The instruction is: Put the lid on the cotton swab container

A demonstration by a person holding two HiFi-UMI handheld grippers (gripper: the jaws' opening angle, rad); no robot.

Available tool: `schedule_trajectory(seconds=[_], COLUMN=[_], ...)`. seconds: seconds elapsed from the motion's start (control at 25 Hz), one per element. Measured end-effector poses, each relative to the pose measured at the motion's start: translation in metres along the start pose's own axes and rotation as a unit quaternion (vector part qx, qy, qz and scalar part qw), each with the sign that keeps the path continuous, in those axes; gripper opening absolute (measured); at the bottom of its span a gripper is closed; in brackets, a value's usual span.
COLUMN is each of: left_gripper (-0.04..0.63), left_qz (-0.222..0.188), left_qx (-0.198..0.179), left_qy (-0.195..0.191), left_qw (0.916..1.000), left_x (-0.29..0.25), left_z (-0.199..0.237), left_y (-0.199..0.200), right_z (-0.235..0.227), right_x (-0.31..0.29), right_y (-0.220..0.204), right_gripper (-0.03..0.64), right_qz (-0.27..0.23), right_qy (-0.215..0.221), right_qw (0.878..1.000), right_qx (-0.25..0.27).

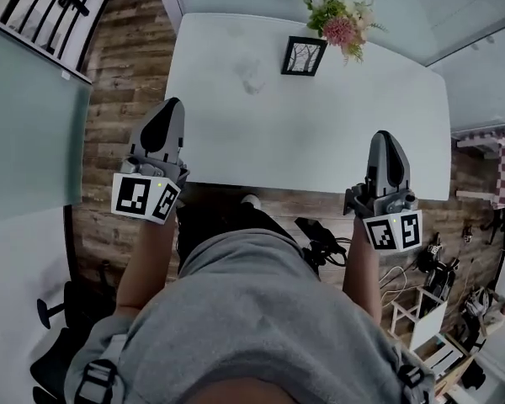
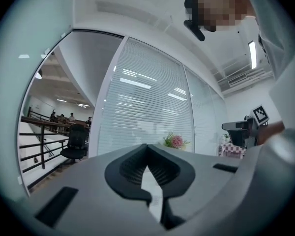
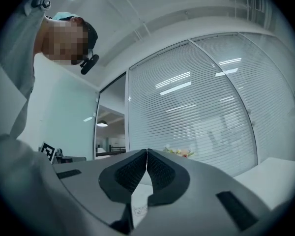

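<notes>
Container not in view; white table [image 1: 320, 133] bears frame [image 1: 303, 55], flowers [image 1: 341, 19]; wood floor [image 1: 126, 66].

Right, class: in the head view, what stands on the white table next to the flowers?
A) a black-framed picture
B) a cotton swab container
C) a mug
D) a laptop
A: a black-framed picture stands beside the flowers at the far side of the table.
</notes>
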State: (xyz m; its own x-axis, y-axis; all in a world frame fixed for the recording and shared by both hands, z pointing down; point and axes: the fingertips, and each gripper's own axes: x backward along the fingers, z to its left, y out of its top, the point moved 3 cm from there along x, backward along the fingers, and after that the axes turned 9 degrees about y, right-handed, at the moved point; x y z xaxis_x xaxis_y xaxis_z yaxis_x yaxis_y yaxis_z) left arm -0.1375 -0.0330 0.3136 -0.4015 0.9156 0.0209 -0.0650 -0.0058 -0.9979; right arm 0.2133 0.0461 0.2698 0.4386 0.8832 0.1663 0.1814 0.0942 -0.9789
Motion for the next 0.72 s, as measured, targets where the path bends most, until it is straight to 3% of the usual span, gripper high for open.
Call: schedule_trajectory(seconds=[0.32, 0.52, 0.72], left_gripper=[0.005, 0.005, 0.005], left_qz=[0.014, 0.032, 0.029], left_qx=[-0.013, -0.01, -0.013], left_qy=[0.03, 0.02, -0.011], left_qw=[0.9994, 0.9992, 0.9994], left_x=[0.007, 0.001, -0.02], left_z=[0.002, -0.001, -0.008], left_y=[0.003, -0.007, -0.008], right_z=[-0.008, -0.002, -0.01], right_x=[-0.024, -0.034, -0.035], right_y=[-0.009, -0.018, -0.021], right_gripper=[0.026, 0.026, 0.026], right_qz=[-0.003, -0.004, -0.001], right_qy=[0.035, 0.044, 0.022], right_qw=[0.999, 0.998, 0.999], right_qx=[-0.024, -0.037, -0.037])
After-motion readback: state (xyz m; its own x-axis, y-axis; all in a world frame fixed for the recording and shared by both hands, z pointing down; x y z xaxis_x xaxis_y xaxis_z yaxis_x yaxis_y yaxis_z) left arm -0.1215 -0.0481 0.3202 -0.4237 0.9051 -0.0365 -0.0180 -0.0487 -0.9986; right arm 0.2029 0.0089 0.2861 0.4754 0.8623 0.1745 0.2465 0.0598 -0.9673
